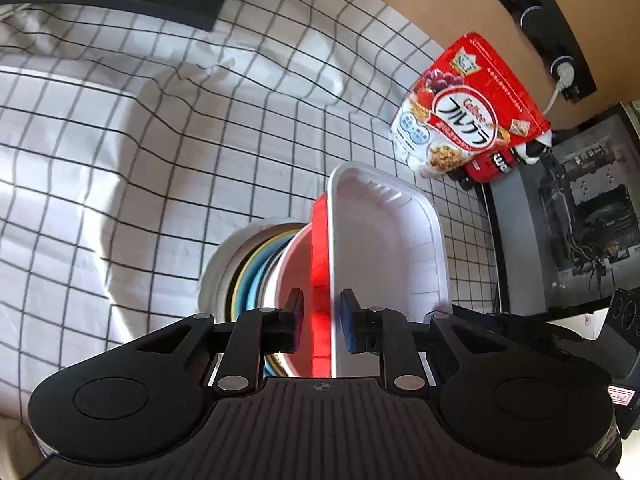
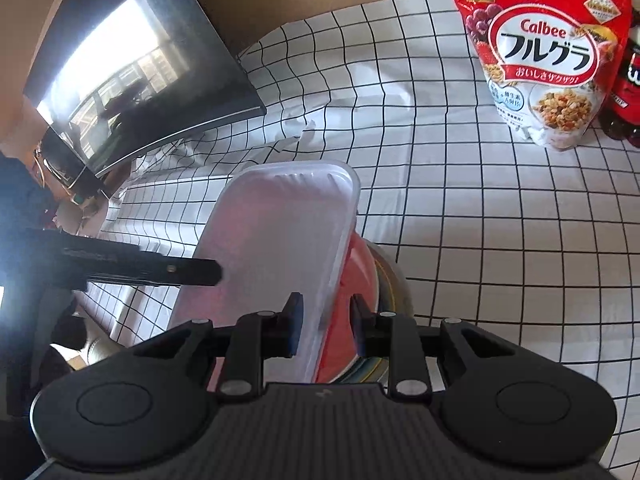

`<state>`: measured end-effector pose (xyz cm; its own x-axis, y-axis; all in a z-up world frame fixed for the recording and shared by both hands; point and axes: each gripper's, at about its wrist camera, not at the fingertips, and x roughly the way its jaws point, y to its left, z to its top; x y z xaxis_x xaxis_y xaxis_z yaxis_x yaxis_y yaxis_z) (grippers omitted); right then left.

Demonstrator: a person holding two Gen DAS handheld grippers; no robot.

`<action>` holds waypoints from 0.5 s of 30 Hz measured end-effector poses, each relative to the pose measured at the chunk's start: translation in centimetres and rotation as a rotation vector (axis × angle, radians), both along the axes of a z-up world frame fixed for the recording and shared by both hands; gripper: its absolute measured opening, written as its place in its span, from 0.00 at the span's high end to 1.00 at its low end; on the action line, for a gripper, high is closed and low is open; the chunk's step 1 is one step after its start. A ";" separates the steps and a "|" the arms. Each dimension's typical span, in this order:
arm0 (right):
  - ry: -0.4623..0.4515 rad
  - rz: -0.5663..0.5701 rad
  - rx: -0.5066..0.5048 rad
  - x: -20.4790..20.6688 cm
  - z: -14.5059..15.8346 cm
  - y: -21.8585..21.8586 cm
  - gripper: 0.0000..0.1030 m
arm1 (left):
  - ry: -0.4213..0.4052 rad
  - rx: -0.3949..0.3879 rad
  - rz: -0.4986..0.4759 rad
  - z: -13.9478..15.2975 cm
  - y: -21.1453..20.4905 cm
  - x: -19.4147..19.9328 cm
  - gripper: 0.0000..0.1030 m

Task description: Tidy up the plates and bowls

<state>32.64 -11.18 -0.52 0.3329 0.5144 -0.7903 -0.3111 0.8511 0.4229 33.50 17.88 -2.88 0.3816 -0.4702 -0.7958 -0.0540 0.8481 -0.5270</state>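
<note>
A stack of dishes is held on edge above the checked tablecloth: a white rectangular tray (image 1: 384, 240), a red plate (image 1: 320, 264) behind it, then a white bowl (image 1: 288, 272) and blue and yellow dishes inside a larger white bowl (image 1: 218, 272). My left gripper (image 1: 320, 322) straddles the tray's rim and the red plate, jaws partly closed on them. In the right wrist view the tray (image 2: 276, 248) and red plate (image 2: 352, 300) sit between the fingers of my right gripper (image 2: 325, 326), which grips their edge. The left gripper's finger (image 2: 192, 272) reaches the tray from the left.
A red Calbee granola bag (image 1: 472, 108) (image 2: 548, 52) stands at the table's back, with a dark cola bottle (image 1: 488, 166) (image 2: 626, 92) beside it. A dark monitor (image 2: 132, 64) leans at the far left. A computer case (image 1: 580, 216) stands off the table's right edge.
</note>
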 end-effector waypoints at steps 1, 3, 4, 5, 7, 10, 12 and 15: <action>-0.004 0.001 0.000 -0.1 0.1 -0.1 0.75 | -0.008 0.001 0.012 0.2 0.2 -0.3 0.79; -0.016 0.008 0.008 -0.3 0.2 -0.4 0.75 | -0.032 0.002 0.038 0.7 0.5 -1.0 0.79; -0.022 0.011 0.014 -0.4 0.2 -0.6 0.75 | -0.055 0.007 0.052 1.1 0.6 -1.4 0.79; -0.033 0.015 0.019 -0.5 0.3 -0.7 0.75 | -0.086 0.020 0.067 1.5 0.6 -1.9 0.79; -0.071 0.025 0.021 -0.9 0.5 -1.0 0.75 | -0.135 0.053 0.106 2.1 0.6 -2.9 0.80; -0.140 0.019 0.002 -1.6 0.8 -1.4 0.75 | -0.183 0.052 0.157 2.4 0.8 -4.5 0.83; -0.185 -0.010 -0.015 -2.2 1.0 -1.6 0.75 | -0.217 0.042 0.174 2.5 0.7 -5.7 0.86; -0.260 -0.068 -0.050 -3.8 1.5 -2.2 0.75 | -0.361 0.043 0.173 3.3 0.3 -8.9 0.87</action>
